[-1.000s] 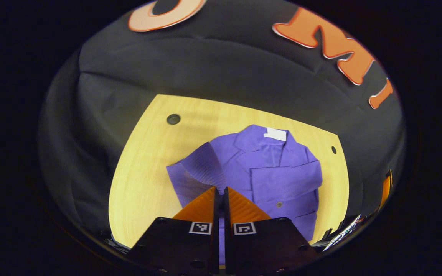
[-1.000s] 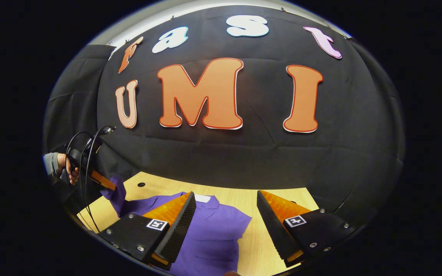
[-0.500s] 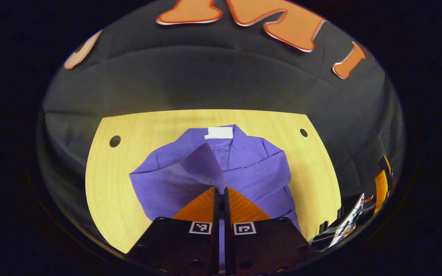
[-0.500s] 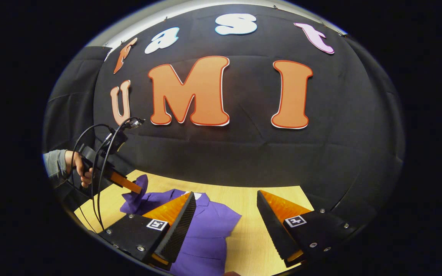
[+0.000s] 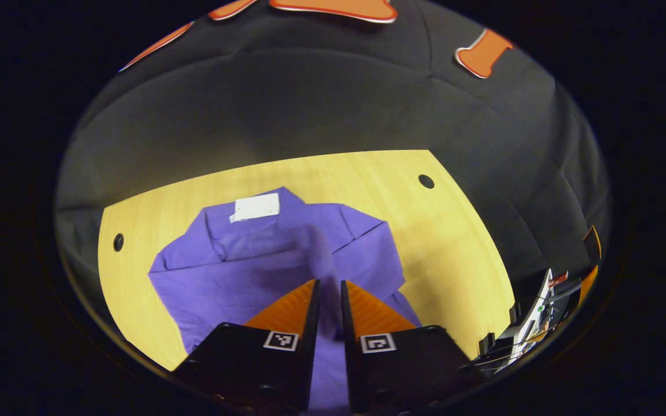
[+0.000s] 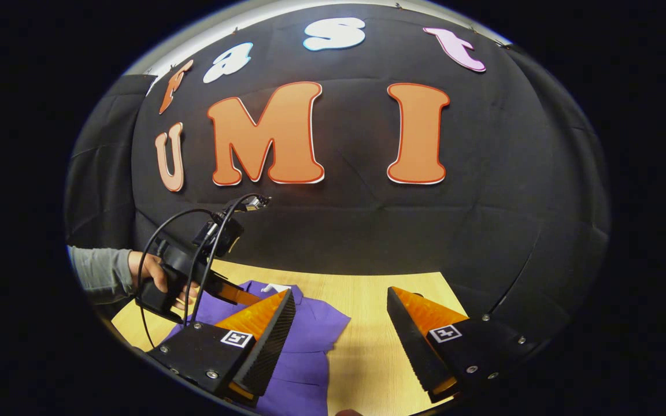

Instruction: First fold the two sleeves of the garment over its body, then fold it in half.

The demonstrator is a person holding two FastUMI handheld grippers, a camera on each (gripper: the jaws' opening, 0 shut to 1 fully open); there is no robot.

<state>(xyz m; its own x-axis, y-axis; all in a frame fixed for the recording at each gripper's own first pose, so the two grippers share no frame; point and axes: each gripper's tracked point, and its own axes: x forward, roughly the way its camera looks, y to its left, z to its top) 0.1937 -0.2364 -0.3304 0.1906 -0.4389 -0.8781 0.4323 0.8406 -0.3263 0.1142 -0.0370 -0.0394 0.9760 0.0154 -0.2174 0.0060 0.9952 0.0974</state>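
Note:
A purple shirt (image 5: 223, 277) lies flat on the wooden table (image 5: 448, 242), collar and white label (image 5: 255, 207) at the far side. In the left gripper view my left gripper (image 5: 329, 283) hovers over the shirt's body with its jaws a narrow gap apart. The blurred left sleeve (image 5: 315, 254) hangs loose at the fingertips, across the shirt's front. In the right gripper view my right gripper (image 6: 341, 303) stands wide open and holds nothing, above bare table to the right of the shirt (image 6: 310, 329). There a hand (image 6: 151, 274) holds the left gripper (image 6: 246, 297) low over the shirt.
Black cloth walls close the booth behind and beside the table. Two small round holes (image 5: 426, 181) (image 5: 118, 241) mark the table's far corners. Some equipment (image 5: 541, 312) stands off the table's right edge. Bare wood (image 6: 367, 346) lies to the right of the shirt.
My left gripper carried the sleeve to the right across the shirt's body and lowered it. Its jaws, pressed together before, have parted a little. The right gripper stayed open and nearly still.

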